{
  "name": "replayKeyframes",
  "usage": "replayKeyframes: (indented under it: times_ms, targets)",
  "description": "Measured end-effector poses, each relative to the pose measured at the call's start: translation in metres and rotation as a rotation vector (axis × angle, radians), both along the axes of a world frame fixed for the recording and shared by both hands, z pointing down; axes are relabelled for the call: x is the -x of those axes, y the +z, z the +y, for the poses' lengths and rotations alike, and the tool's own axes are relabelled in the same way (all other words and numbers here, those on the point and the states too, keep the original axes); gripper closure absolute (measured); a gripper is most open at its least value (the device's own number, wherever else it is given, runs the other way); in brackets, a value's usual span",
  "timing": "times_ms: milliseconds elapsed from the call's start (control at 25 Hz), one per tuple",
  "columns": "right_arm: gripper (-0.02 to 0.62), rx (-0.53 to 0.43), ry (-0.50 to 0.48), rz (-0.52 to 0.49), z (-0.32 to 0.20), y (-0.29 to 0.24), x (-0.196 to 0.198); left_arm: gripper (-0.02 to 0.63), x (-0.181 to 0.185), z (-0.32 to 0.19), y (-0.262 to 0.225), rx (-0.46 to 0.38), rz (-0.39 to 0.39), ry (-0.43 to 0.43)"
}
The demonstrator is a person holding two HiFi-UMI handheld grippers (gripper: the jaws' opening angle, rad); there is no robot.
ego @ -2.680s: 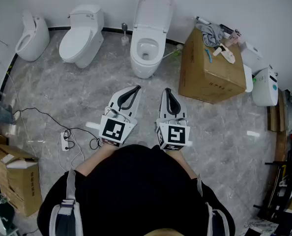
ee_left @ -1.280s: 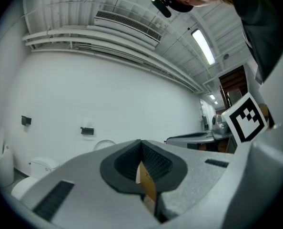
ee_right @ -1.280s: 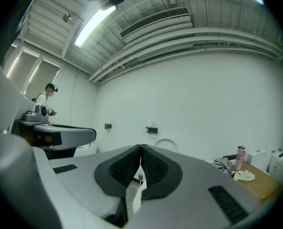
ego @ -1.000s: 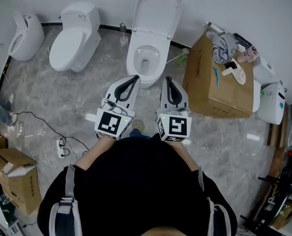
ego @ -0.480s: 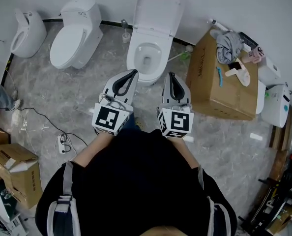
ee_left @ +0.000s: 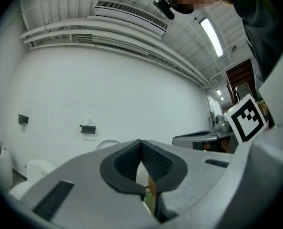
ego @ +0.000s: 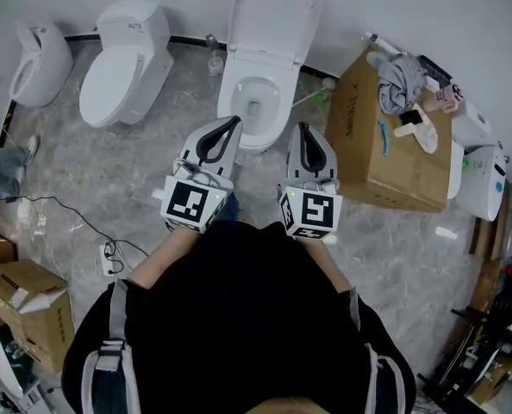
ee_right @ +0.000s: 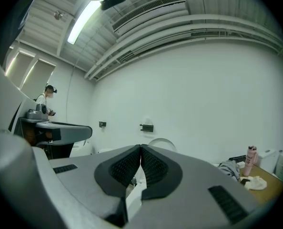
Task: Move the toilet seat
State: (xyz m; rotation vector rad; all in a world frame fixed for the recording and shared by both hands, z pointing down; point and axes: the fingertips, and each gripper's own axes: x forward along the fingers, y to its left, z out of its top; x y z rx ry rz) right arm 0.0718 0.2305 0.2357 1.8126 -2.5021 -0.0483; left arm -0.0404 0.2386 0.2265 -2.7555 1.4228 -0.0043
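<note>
Approach only: nothing has been gripped or moved yet.

Nearest the person, the left gripper (ego: 234, 121) and right gripper (ego: 302, 128) point level side by side, each with its jaws together on nothing. Just past their tips stands the middle toilet (ego: 249, 141). The toilet seat (ego: 227, 84) seems to lie down on the bowl, and the lid (ego: 273, 11) is raised against the far wall. A cardboard box (ego: 385, 158) sits to the right. Opening the jaws, gripping the seat and moving it are all left to do.

The toilet (ego: 273, 24) was white, the floor (ego: 127, 175) grey with pale veins, the cardboard box (ego: 372, 158) brown. The left gripper (ego: 235, 121) and right gripper (ego: 303, 126) were pale grey, black-padded, with black-and-white marker squares.
</note>
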Motion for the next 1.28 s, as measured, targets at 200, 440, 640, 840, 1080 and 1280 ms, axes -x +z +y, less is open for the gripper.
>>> replayKeyframes:
  times_ms: [200, 440, 640, 840, 1080, 1280]
  targets:
    - [0.572, 0.005, 0.015, 0.005, -0.041, 0.003, 0.002, 0.598, 0.001, -0.040, 0.000, 0.022, -0.001, 0.012]
    - [0.572, 0.026, 0.032, 0.001, -0.098, 0.011, 0.009, 0.598, 0.009, -0.096, 0.006, 0.056, -0.002, 0.021]
    - [0.572, 0.026, 0.045, 0.003, -0.142, 0.013, 0.015, 0.598, 0.009, -0.141, 0.008, 0.055, -0.010, 0.047]
    - [0.572, 0.034, 0.074, 0.007, -0.177, 0.014, 0.018, 0.598, 0.006, -0.177, 0.012, 0.063, -0.006, 0.088]
    - [0.572, 0.032, 0.124, -0.002, -0.207, 0.014, 0.018, 0.598, 0.003, -0.208, 0.014, 0.064, 0.008, 0.164]
    - [0.572, 0.028, 0.151, 0.010, -0.221, 0.011, 0.022, 0.598, 0.007, -0.225, 0.017, 0.081, 0.024, 0.201]
